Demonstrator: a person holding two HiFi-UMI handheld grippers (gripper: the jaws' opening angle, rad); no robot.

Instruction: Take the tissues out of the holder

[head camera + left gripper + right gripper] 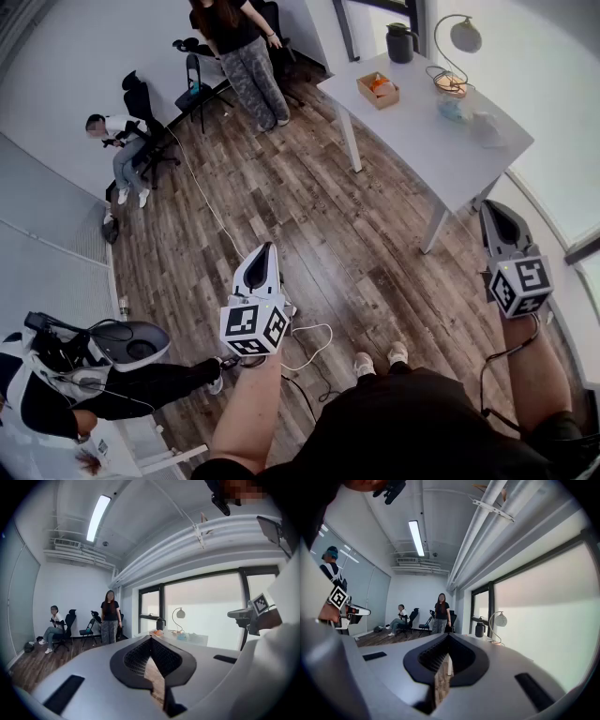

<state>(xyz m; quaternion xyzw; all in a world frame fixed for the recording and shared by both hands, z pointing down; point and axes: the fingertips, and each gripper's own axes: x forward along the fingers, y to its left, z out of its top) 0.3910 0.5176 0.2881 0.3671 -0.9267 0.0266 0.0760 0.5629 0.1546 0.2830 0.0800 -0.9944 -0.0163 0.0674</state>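
Presently, item by item:

- Holder and tissues: not certain at this range. The nearest match is a small open wooden box (379, 91) with something orange inside. It stands on the white table (412, 141) at the far side of the room, well apart from both grippers.
- On the same table: a black jug (400, 42) at the far corner, a gooseneck desk lamp (457, 39), a pale blue object (450, 110) and a white crumpled object (486, 127), both too small to name.
- Left gripper (266, 247): jaws brought together at the tips, nothing between them. It is held over the wooden floor (281, 206).
- Right gripper (490, 208): jaws fully together, nothing held. It is near the table's nearer edge and not touching it.
- Print: only the black-and-white square markers on the left cube (253, 328) and the right cube (521, 284). No words can be read.
- Between the grippers and the table: bare floor, with a white cable (314, 342) looped near the wearer's shoes.
- Beyond: a standing person (239, 47), a seated person (117, 141) on a black office chair (141, 98), and a person in black (122, 384) low at the left, beside equipment.
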